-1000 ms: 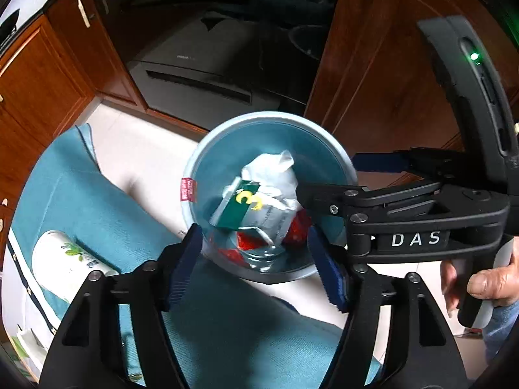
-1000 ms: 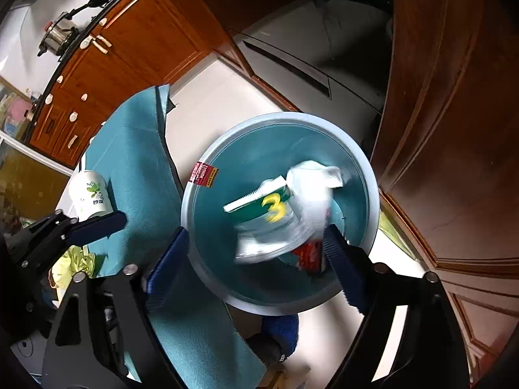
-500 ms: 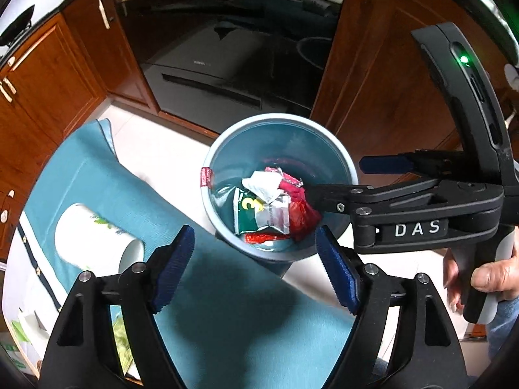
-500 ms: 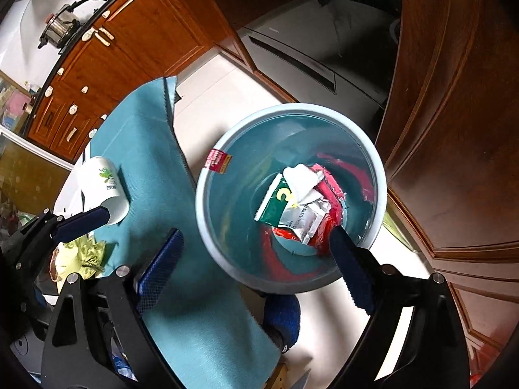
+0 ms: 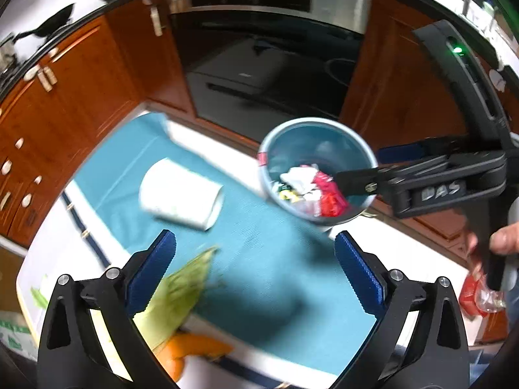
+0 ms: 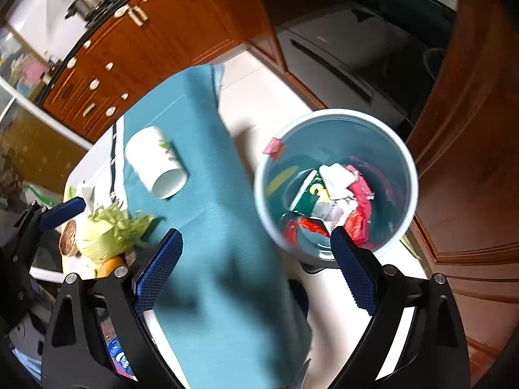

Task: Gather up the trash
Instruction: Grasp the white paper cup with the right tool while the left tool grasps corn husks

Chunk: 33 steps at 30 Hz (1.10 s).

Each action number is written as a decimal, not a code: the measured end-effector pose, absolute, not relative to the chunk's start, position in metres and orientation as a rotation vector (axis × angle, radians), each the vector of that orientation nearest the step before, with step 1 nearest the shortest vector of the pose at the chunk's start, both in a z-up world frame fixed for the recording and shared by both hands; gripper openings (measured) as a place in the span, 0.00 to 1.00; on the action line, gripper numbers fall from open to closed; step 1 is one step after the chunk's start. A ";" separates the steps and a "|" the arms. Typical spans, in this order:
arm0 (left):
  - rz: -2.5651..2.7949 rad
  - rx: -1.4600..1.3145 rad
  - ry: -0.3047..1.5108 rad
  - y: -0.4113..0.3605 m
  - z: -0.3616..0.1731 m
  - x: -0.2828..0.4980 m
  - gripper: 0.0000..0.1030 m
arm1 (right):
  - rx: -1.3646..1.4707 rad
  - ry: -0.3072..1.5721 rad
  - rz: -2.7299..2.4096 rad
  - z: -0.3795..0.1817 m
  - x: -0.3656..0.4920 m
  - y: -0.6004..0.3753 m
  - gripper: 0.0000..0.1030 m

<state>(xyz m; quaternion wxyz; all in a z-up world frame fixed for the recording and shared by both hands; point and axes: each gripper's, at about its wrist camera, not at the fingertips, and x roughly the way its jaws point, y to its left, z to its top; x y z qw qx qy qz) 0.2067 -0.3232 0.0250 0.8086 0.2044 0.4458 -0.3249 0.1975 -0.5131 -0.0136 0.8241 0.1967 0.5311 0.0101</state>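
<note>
A pale blue trash bin (image 5: 366, 162) (image 6: 409, 175) stands on the floor beside the table and holds red, white and green wrappers (image 5: 311, 188) (image 6: 337, 197). A white paper cup (image 5: 180, 193) (image 6: 155, 162) lies on its side on the teal cloth (image 5: 266, 253) (image 6: 207, 194). A green leafy scrap (image 5: 175, 295) (image 6: 110, 230) lies near an orange piece (image 5: 191, 347). My left gripper (image 5: 254, 275) is open and empty above the cloth. My right gripper (image 6: 256, 269) is open and empty near the bin, and it also shows in the left wrist view (image 5: 421, 175).
Brown wooden cabinets (image 6: 155, 32) and a dark oven front (image 5: 259, 64) stand behind. White floor tiles (image 6: 259, 90) lie between table and cabinets. A wooden door panel (image 6: 470, 129) is to the right of the bin. Clutter sits at the table's left edge (image 6: 69, 236).
Both grippers have pulled back and away from the bin toward the table. The cup and leafy scrap have come into fuller view. The wrappers have settled in the bin.
</note>
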 end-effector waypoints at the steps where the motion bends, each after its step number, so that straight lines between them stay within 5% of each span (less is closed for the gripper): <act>1: -0.678 0.425 0.956 -0.310 0.025 0.209 0.96 | 0.414 1.132 0.029 -0.012 0.198 -0.508 0.88; 20: -0.498 0.300 1.036 -0.144 -0.003 0.246 0.96 | 0.305 1.197 0.171 -0.034 0.297 -0.401 0.90; 33: -0.570 0.287 1.114 -0.122 -0.031 0.249 0.96 | 0.219 1.189 0.201 -0.065 0.341 -0.368 0.90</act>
